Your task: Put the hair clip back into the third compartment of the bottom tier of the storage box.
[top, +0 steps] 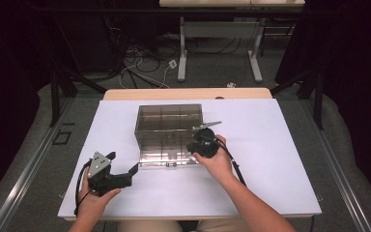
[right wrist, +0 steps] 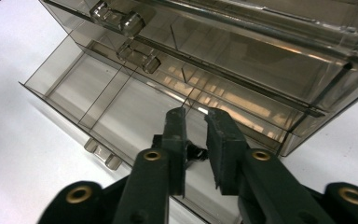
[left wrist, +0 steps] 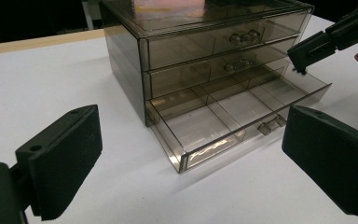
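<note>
Right gripper [right wrist: 196, 116] above open drawer [right wrist: 121, 107]

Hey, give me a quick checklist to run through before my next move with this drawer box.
1. Bottom drawer of the smoky clear plastic drawer box is pulled out: ok.
2. Upper two drawers are closed: ok.
3. Right claw is over the open drawer, jaws nearly together: ok.
4. Small dark bit between its jaws, gripped or not: cannot tell.
5. Left claw is open and apart from the box: ok.
6. Box stands flat on the white table: ok.
</note>
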Motion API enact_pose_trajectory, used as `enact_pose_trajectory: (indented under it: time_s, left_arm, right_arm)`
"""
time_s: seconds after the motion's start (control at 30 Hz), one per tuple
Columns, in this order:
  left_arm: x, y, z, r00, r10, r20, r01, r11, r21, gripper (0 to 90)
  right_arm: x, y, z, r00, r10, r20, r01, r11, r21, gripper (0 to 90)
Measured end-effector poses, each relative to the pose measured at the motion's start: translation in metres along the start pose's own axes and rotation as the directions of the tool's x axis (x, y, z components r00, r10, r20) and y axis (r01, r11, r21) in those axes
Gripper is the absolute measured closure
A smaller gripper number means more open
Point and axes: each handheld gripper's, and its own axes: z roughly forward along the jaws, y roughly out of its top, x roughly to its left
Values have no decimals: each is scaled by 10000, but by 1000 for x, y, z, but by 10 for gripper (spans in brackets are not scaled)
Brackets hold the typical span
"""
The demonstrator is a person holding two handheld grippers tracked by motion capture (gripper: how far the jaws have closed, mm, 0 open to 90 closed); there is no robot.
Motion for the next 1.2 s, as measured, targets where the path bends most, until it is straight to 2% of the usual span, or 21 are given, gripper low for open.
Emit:
enact_pose_trajectory:
  time_s: [0.3,0.53,0.6,0.67,0.77,0.8,0.9,0.93,1.0,1.1,1.13,1.2]
  left_arm:
    - [0,0,0,9999,-132,20,132,9999,14,48]
    - [1,0,1,10000,-68,-15,68,10000,20,48]
    - [1,0,2,9999,-155,10,155,9999,5,48]
    - [2,0,2,9999,-140,-9,140,9999,-6,48]
    - [1,0,1,9999,-104,-40,104,9999,5,48]
    - [1,0,1,9999,-99,-34,99,9999,30,48]
    - [1,-1,0,10000,-69,-55,69,10000,13,48]
    - [1,-1,0,10000,-71,-69,71,10000,9,49]
    - [1,-1,-1,9999,-154,-47,154,9999,-20,49]
    - [1,-1,-1,9999,-102,-72,102,9999,-23,49]
    - [1,-1,-1,9999,-85,-74,85,10000,-10,49]
    - [0,-1,-1,9999,-101,-59,101,9999,5,49]
  right_arm:
    - [1,0,-1,9999,-56,-151,55,10000,-58,690]
    - [1,1,0,9996,-188,-195,186,9998,-87,613]
    - [2,1,-1,9992,-378,-134,378,9993,-6,575]
    - [3,0,0,9983,-580,-104,578,9982,-153,542]
    - [4,-1,0,9978,-657,-72,653,9967,-477,489]
    - [5,-1,-2,9977,-675,-50,674,9972,-318,468]
    - [7,-1,-4,9971,-756,-45,753,9960,-476,390]
    - [7,-1,-4,9968,-802,-58,796,9945,-675,360]
    - [8,-1,-6,9963,-862,21,862,9945,-598,300]
    - [9,-2,-8,9958,-917,20,915,9917,-904,234]
    - [10,-1,-10,9954,-958,94,962,9930,-689,216]
    - [10,-2,-10,9958,-914,52,915,9915,-920,192]
